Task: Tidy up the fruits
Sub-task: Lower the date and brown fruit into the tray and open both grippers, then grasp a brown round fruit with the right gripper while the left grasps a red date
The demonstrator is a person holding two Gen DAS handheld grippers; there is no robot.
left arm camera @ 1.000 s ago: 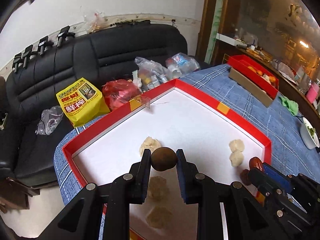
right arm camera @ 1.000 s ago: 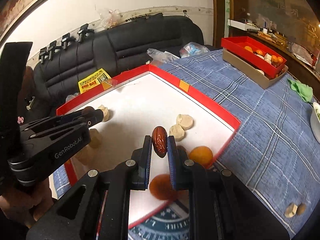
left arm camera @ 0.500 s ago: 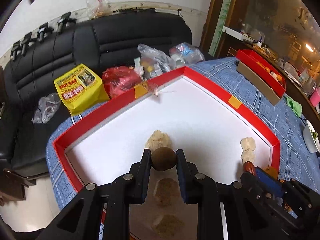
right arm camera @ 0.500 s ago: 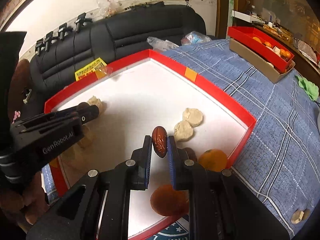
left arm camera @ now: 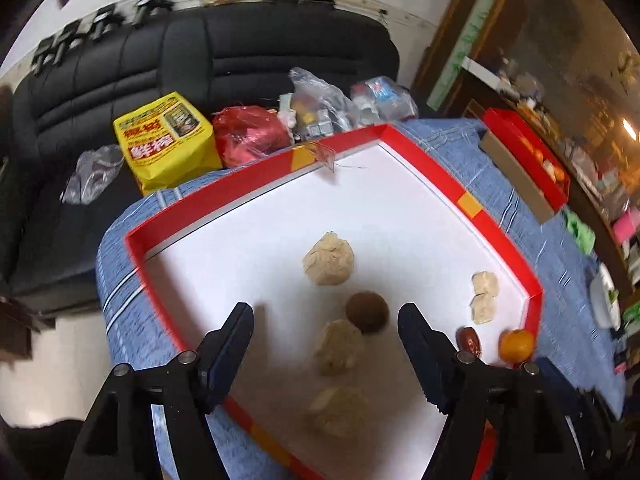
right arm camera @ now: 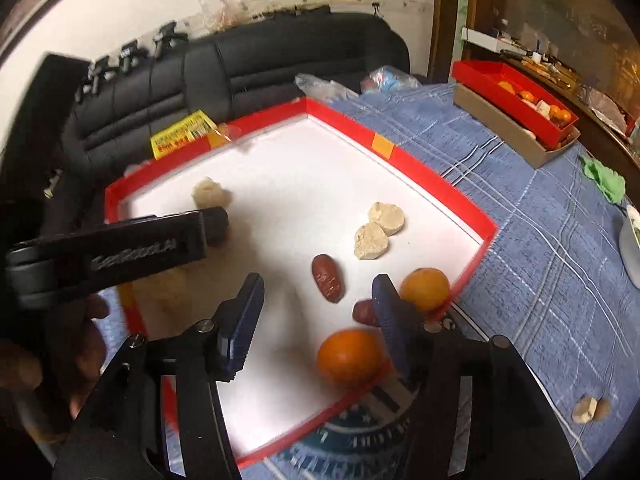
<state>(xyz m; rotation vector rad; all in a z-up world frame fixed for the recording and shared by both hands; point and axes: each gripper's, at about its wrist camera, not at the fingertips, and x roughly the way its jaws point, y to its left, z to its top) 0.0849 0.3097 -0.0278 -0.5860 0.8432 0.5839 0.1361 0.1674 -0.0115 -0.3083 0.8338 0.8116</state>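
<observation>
Fruits released: both of your tools had just been opening, and nothing sat pinched in either.
Left gripper (left arm camera: 324,322): your jaws stood apart, with the round brown fruit (left arm camera: 367,313) lying free on the white floor of the red tray (left arm camera: 430,164), just ahead of the right-hand finger and touching a pale lump.
Right gripper (right arm camera: 316,306): your jaws stood apart; the red date (right arm camera: 328,278) lay loose just beyond the tips, between them.
Handling, brown fruit: you could judge it light, firm and prone to roll; grip it across its widest part.
Handling, date: likely light, wrinkled, slightly yielding; take it across its narrow waist.
Handling, oranges: smooth, round, likely rollers; grip gently at the middle.
Count, dates: two, the second date (right arm camera: 364,313) half hidden behind your right finger.
Count, oranges (right arm camera: 349,357): two in the tray near your right tool.
Count, pale lumps (left arm camera: 329,260): five in the tray across both views.
Count, brown fruit: one.
</observation>
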